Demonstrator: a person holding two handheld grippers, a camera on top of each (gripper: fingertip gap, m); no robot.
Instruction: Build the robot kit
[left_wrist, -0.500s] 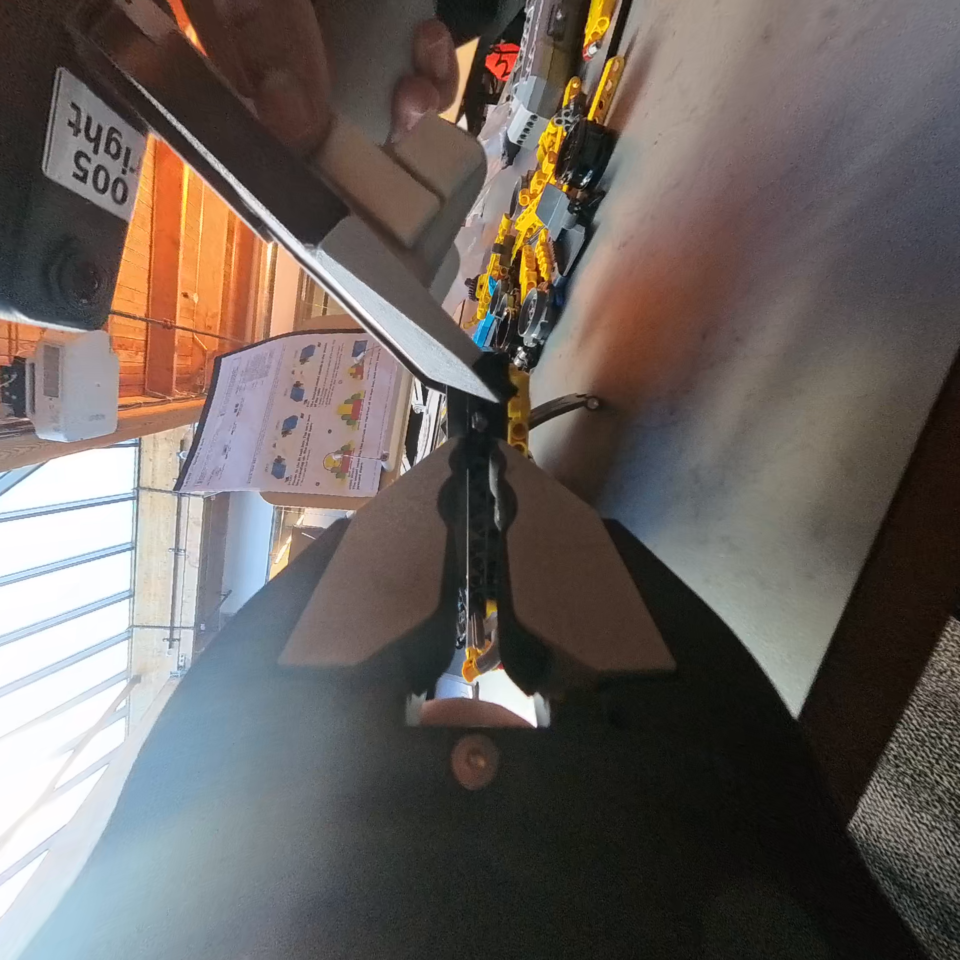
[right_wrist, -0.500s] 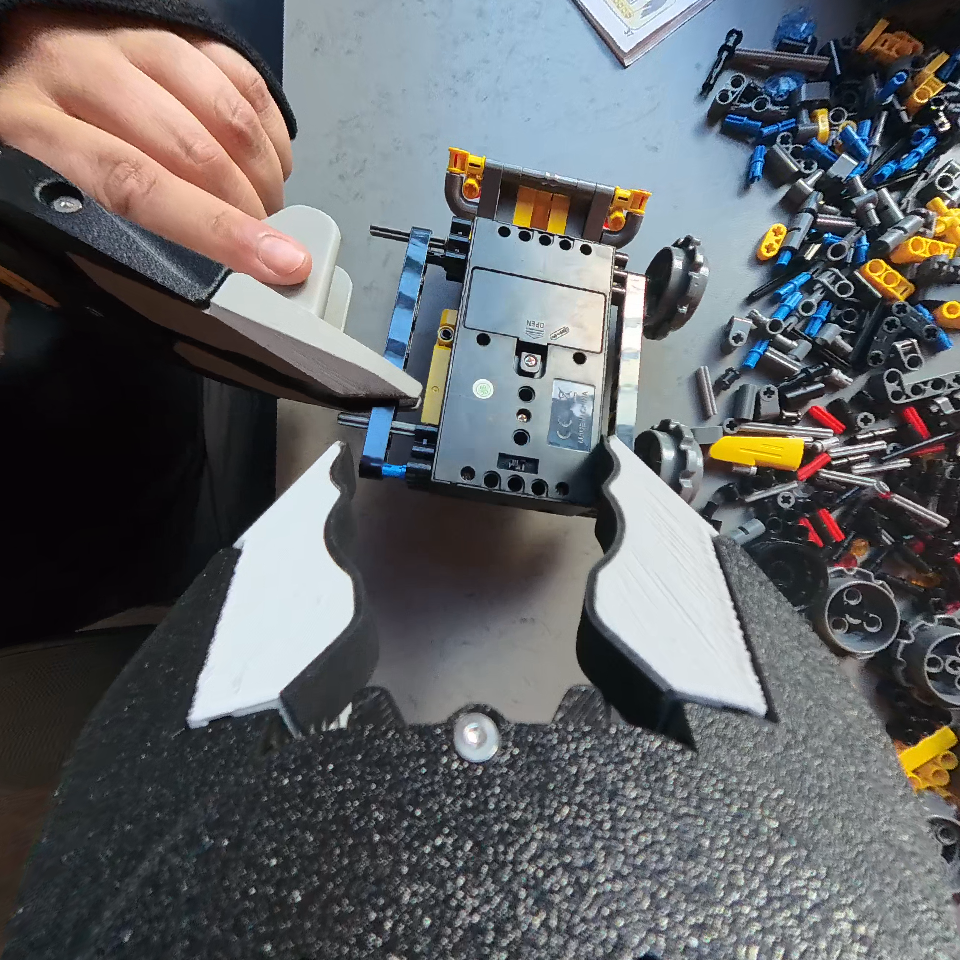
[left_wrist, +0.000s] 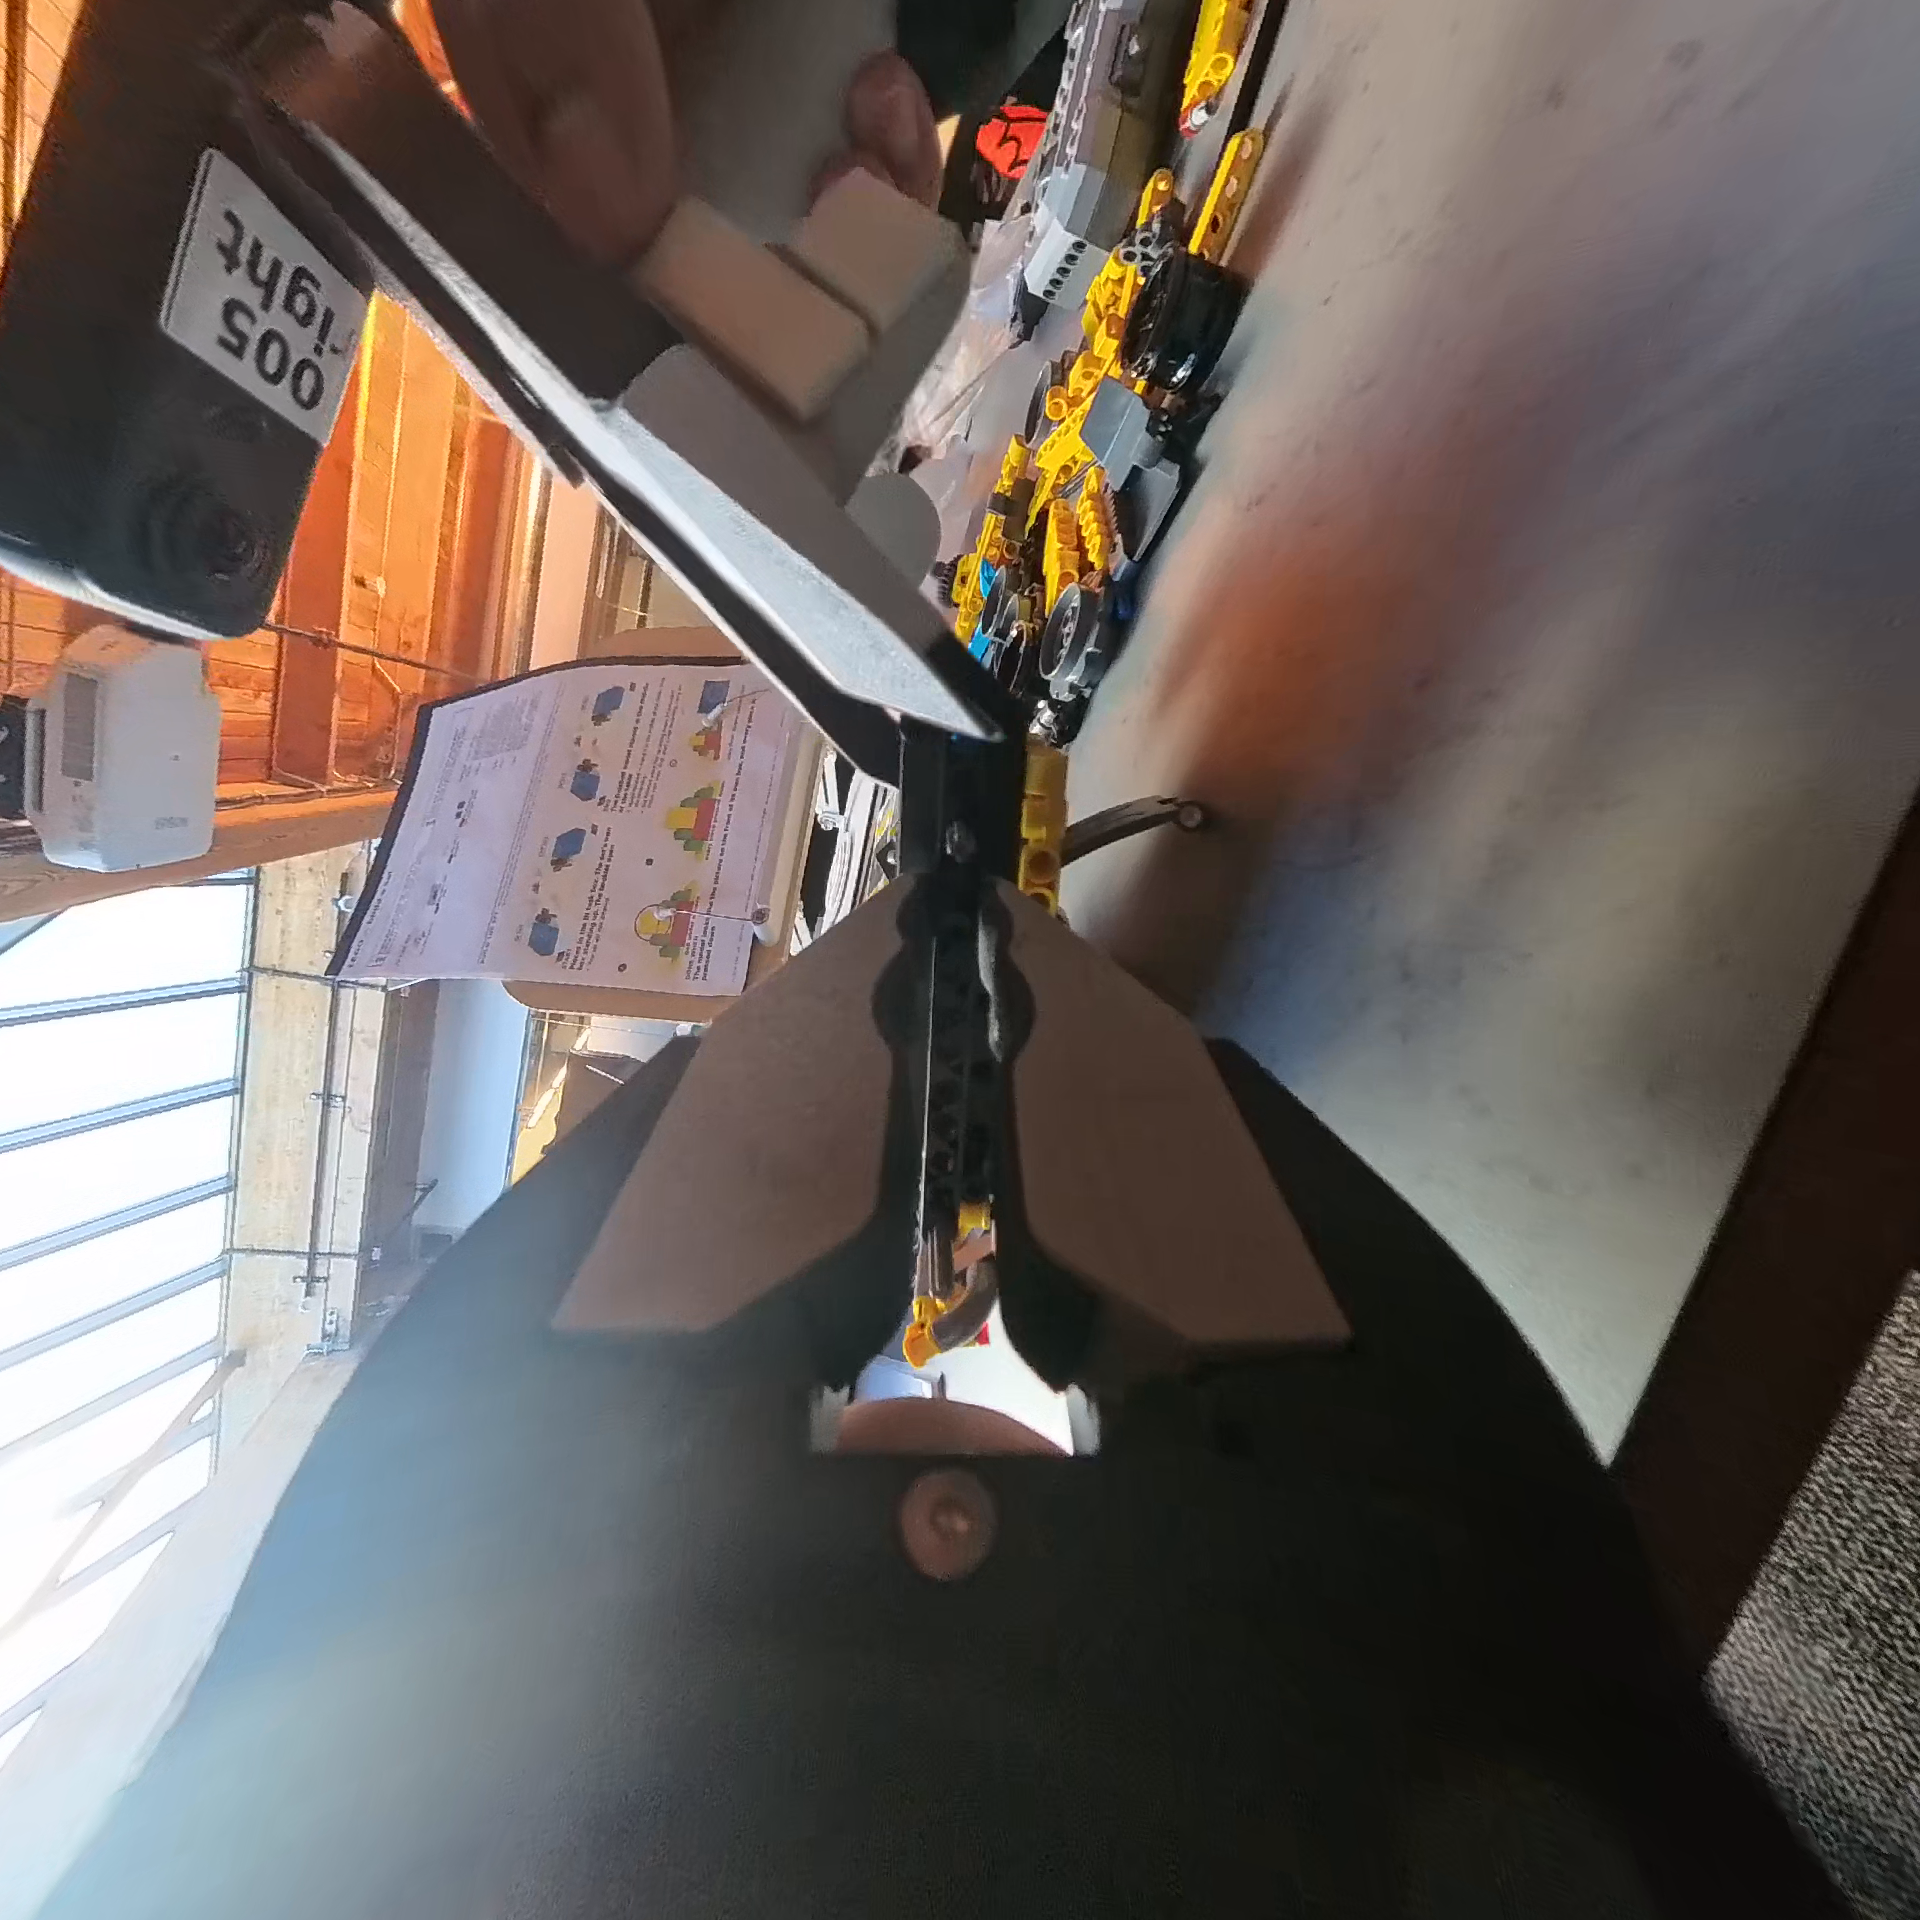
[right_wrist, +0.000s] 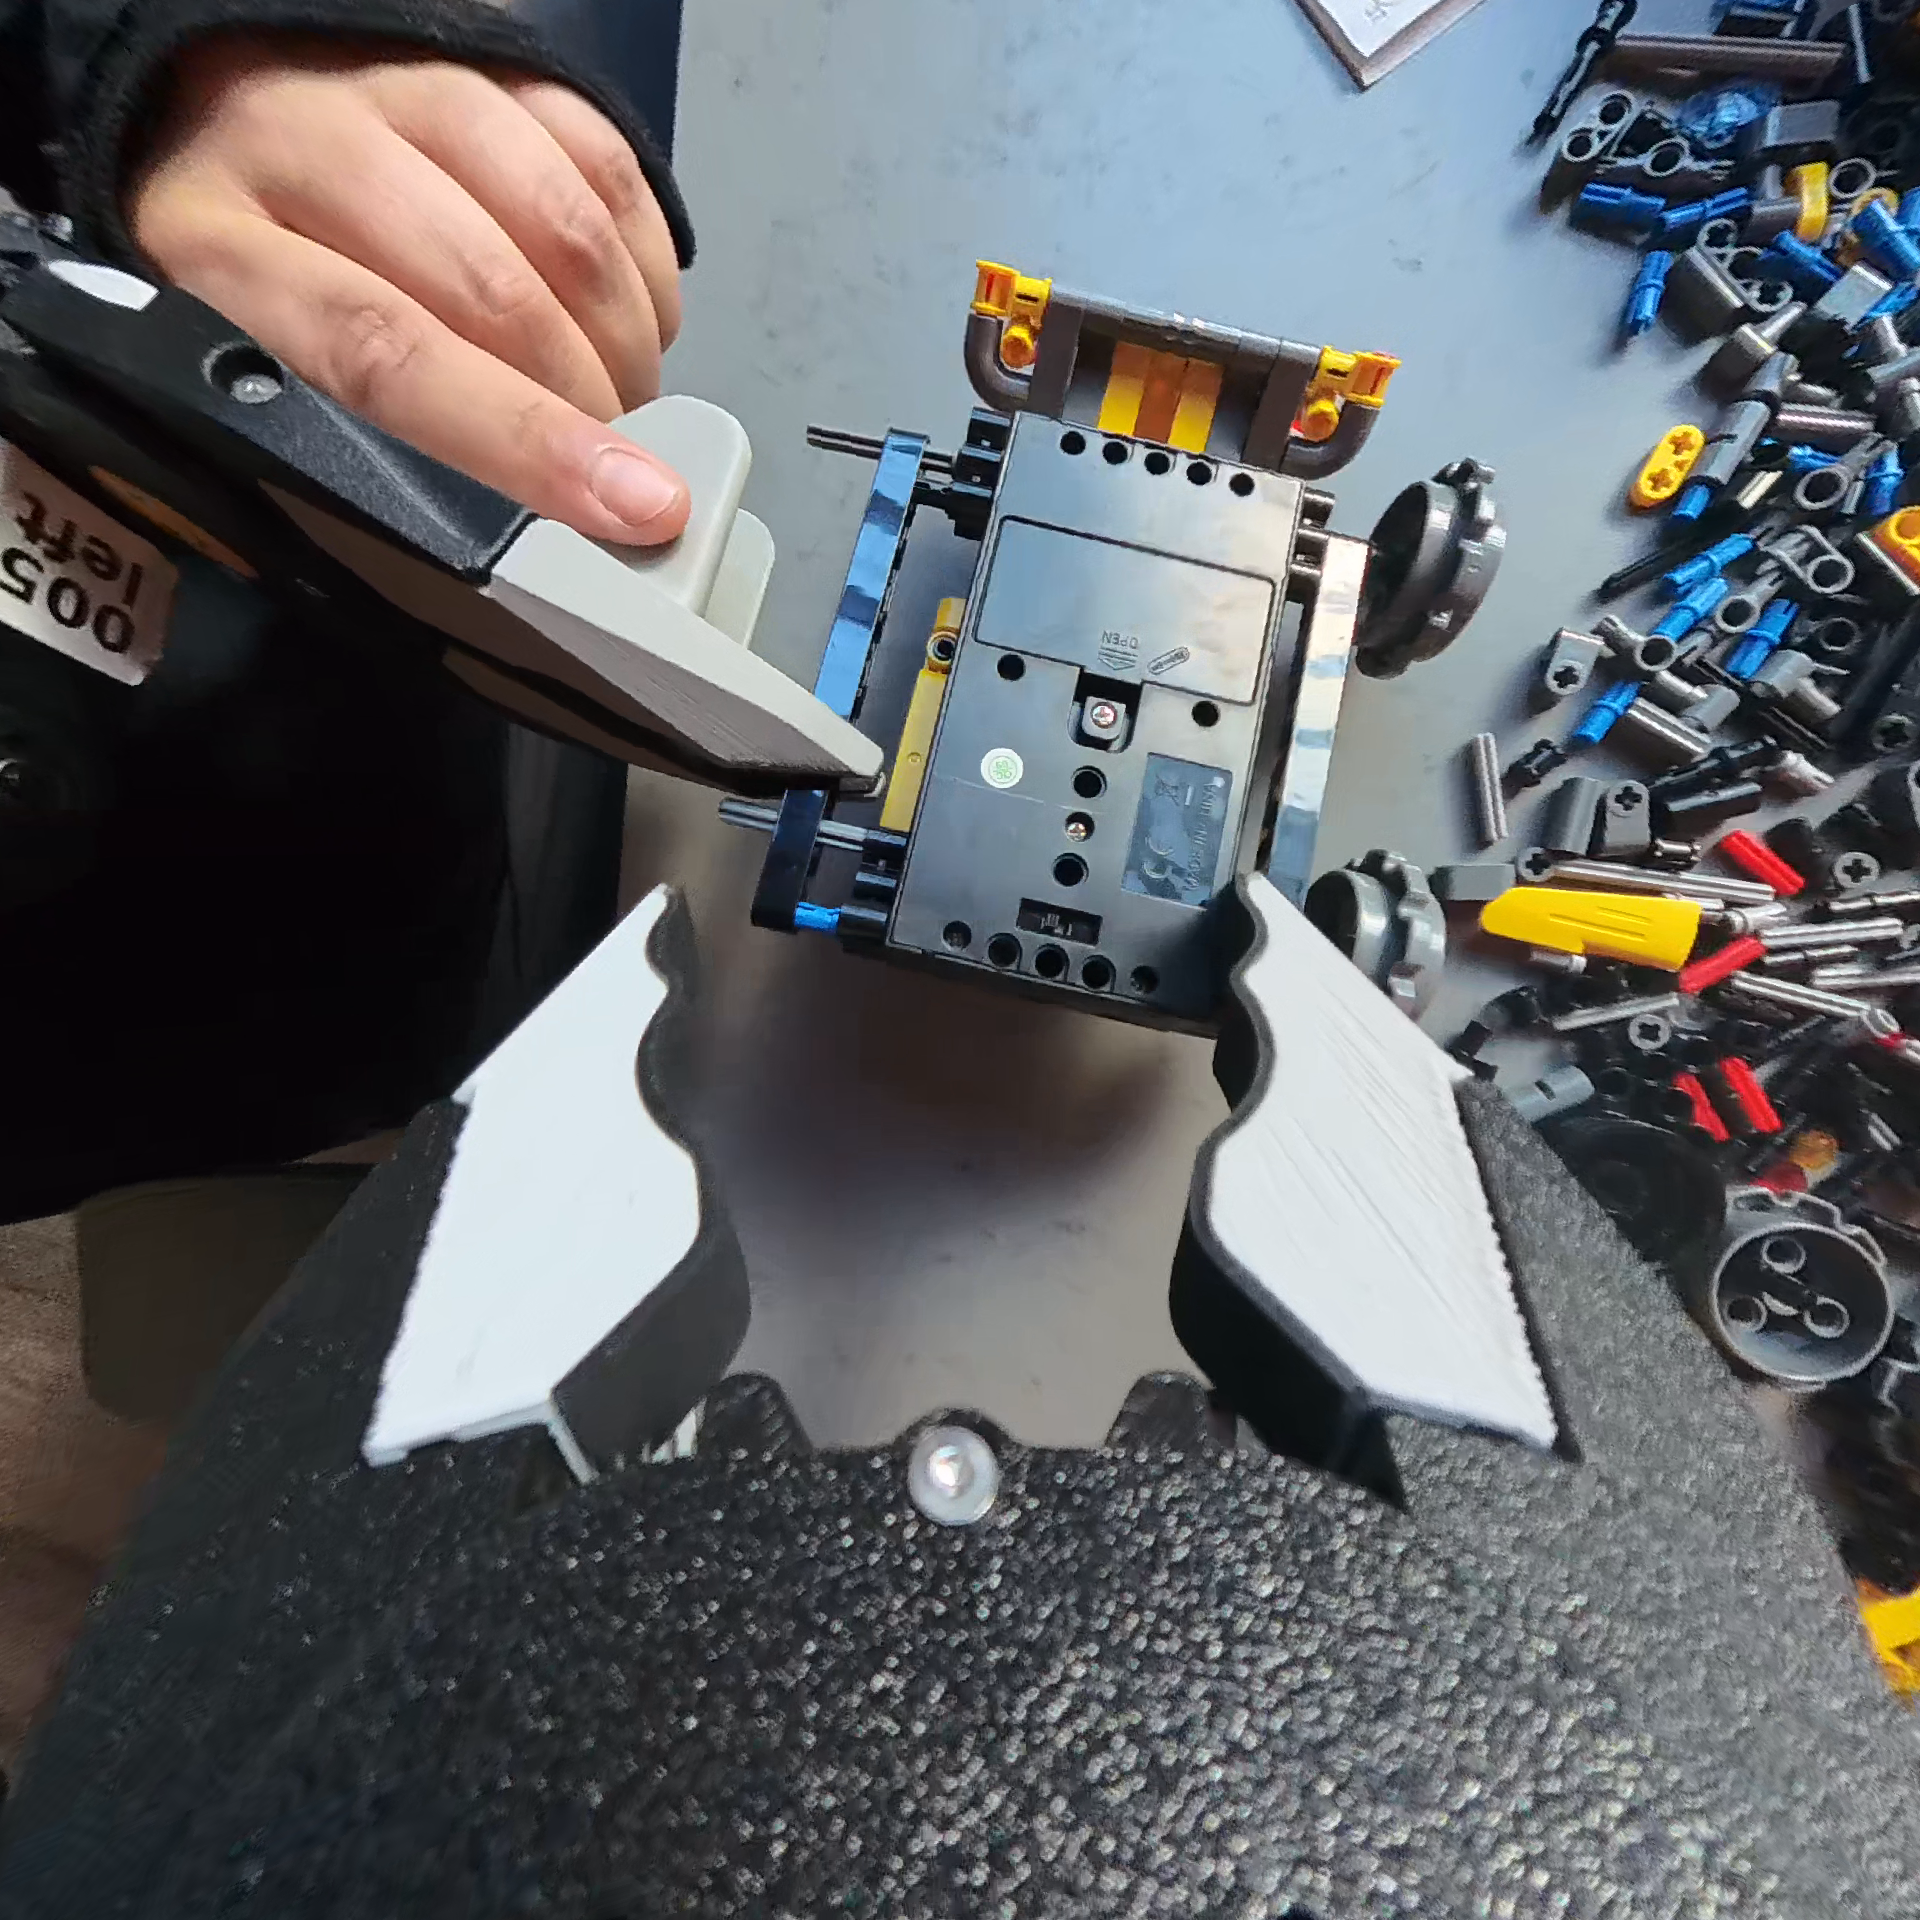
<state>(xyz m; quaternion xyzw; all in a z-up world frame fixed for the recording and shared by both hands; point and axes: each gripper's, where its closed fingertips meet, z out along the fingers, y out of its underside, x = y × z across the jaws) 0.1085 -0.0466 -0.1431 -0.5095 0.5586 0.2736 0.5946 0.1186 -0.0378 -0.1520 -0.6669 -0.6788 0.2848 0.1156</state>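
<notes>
Closer now: right tongs (right_wrist: 951, 940) agape

1. Model (right_wrist: 1091, 707): a small brick-built chassis with a big black battery box. It has a grey bar with yellow-orange clips on the far end, a blue-black side beam on the left, and a dark grey wheel hub sticking out on the right. The flat underside faces the right wrist camera and it's a bit tilted, with its shadow on the table (right_wrist: 935, 156) below.
2. Left gripper (left_wrist: 961, 914): pinched tight on that side beam, which runs edge-on between the fingers.
3. Right gripper (right_wrist: 956, 899): jaws spread wide at the model's near end. Its right finger is at the near right corner, but I can't tell if it's actually touching.
4. Loose parts pile (right_wrist: 1714, 727): just right of the model.
</notes>
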